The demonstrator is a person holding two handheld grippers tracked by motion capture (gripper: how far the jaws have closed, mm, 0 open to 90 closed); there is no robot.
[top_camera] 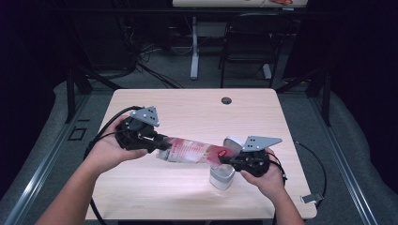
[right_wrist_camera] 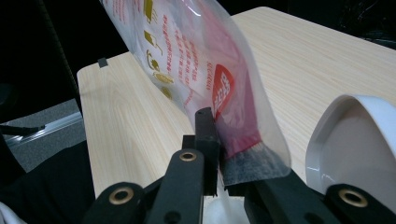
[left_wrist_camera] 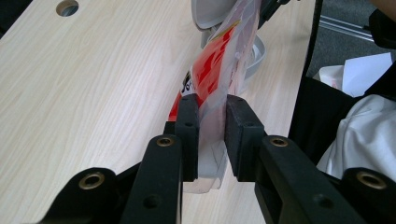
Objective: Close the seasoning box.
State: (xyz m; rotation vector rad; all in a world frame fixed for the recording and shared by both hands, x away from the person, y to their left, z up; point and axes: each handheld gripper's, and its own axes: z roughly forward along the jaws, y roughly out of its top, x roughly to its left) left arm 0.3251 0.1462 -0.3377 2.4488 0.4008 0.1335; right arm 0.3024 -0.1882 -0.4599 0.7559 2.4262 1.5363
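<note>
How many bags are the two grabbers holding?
1. A single red and clear plastic bag stretches between them above the table: the left gripper clamps one end, the right gripper pinches the other, over a white container.

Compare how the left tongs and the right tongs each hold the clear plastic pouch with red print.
The left tongs clamp the clear plastic pouch with red print at its transparent end, while the right tongs pinch its red, dark-edged end. The left tongs' jaws stand visibly apart around the film; the right tongs' jaws sit nearly closed. The right tongs hover by the white lidded container; the left tongs do not. Both grip the pouch above the table.
</note>
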